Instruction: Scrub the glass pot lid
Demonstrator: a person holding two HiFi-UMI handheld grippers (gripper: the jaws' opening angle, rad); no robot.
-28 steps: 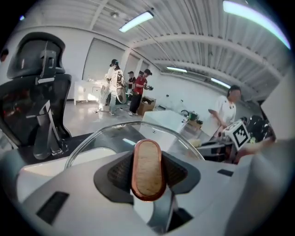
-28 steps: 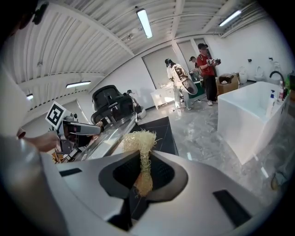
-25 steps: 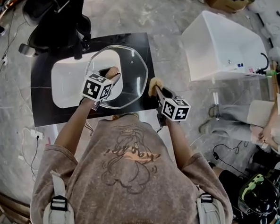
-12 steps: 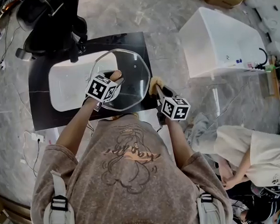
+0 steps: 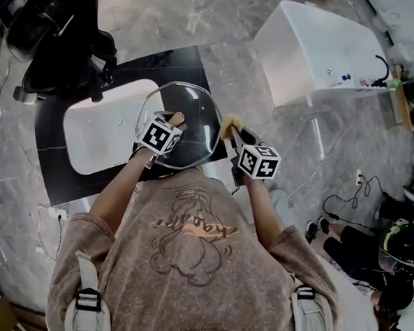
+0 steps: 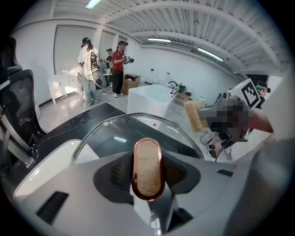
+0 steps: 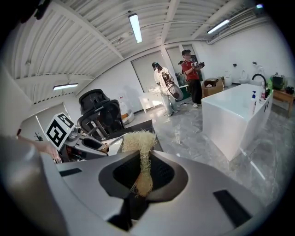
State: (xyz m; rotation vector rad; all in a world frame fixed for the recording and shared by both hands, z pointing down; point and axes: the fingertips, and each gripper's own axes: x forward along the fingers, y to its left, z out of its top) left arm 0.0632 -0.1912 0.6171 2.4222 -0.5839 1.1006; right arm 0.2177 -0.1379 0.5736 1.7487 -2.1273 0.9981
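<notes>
My left gripper (image 5: 168, 125) is clamped on the handle (image 6: 147, 167) of the glass lid (image 6: 138, 131), and my right gripper (image 7: 140, 180) on the loofah scrubber (image 7: 138, 140). I should keep the lid steady and press the fibres ahead flat on the glass.

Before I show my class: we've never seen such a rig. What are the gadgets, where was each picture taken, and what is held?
No robot: a person holds a two-jaw gripper in each hand. The head view looks down from a camera on the person's head; each gripper view looks along that gripper's jaws. The left gripper grips the knob of a glass pot lid above a black counter with a white sink. The right gripper grips a straw-coloured fibre scrubber beside the lid's rim.
</notes>
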